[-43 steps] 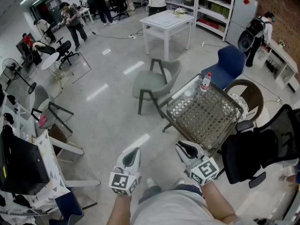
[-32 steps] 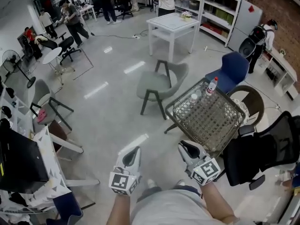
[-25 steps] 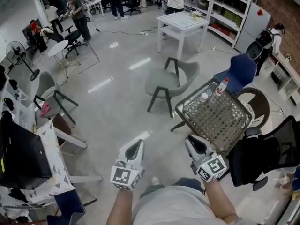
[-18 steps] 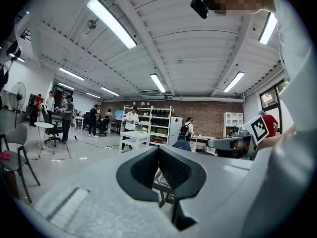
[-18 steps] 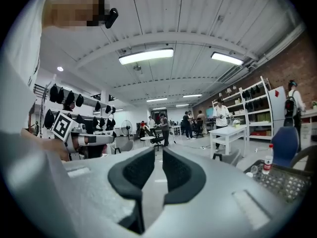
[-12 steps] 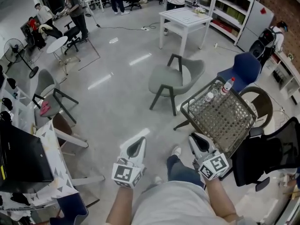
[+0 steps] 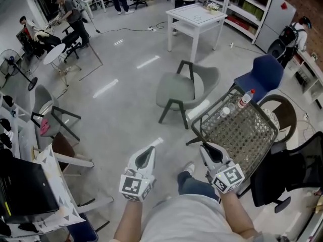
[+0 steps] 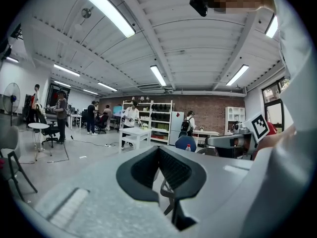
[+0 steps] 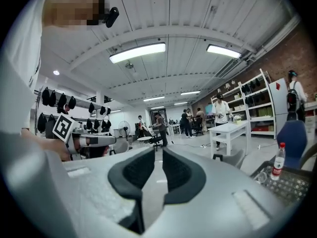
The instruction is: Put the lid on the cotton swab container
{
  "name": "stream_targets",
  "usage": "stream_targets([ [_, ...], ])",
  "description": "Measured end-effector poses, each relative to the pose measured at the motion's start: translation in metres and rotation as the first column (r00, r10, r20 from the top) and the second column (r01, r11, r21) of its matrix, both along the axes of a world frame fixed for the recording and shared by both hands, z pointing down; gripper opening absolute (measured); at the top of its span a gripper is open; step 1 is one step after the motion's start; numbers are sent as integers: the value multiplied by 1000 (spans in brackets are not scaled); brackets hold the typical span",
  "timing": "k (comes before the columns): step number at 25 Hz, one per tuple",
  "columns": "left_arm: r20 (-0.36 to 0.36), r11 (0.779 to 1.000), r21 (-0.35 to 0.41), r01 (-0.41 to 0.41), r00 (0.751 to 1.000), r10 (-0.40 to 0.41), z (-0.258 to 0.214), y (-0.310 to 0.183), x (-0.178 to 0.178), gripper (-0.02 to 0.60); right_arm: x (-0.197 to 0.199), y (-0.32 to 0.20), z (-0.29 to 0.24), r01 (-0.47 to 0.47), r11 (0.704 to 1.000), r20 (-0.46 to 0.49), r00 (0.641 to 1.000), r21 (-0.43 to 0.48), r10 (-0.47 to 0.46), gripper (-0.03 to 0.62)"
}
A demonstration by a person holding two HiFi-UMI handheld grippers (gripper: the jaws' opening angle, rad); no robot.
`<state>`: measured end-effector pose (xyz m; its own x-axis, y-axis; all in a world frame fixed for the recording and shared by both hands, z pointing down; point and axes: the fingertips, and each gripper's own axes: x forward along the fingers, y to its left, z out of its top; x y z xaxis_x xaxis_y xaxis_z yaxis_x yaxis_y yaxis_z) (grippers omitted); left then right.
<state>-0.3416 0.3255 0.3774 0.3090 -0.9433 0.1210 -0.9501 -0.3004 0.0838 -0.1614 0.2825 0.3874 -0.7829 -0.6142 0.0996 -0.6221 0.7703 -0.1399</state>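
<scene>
I stand in a big workshop hall on a smooth grey floor (image 7: 126,100), and everything I place is set against the wire-mesh table (image 7: 242,135) at my right. Past its far side a white table (image 7: 197,15) stands well apart, with shelves and people farther off. A black office chair (image 7: 287,170) is pressed against its right side, a grey chair (image 7: 184,89) sits just to its left, and a blue chair (image 7: 262,74) stands behind its far corner. On that far corner a red-capped bottle (image 7: 246,99) stands upright. Beside it lies a small pale round thing (image 7: 225,111), too small for me to tell whether it is the cotton swab container or its lid.

My left gripper (image 7: 148,154) hangs over the floor well left of the mesh table, its jaws pressed together on nothing. My right gripper (image 7: 209,151) hovers just beside the table's near edge; its jaws stand a narrow slit apart with only floor showing through.

Against half a second ago, the mesh table lies closer to my right gripper, the grey chair has drawn nearer, and my jaws are unchanged
</scene>
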Motion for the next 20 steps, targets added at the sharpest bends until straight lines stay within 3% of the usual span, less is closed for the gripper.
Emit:
stream_targets([
  [12, 30, 995, -38, -88, 996, 89, 5, -168, 66, 8, 55, -150, 5, -41, 998, 14, 999, -43, 42, 54],
  [20, 74, 978, -60, -199, 976, 204, 5, -245, 125, 8, 112, -214, 9, -139, 988, 27, 990, -64, 140, 54],
])
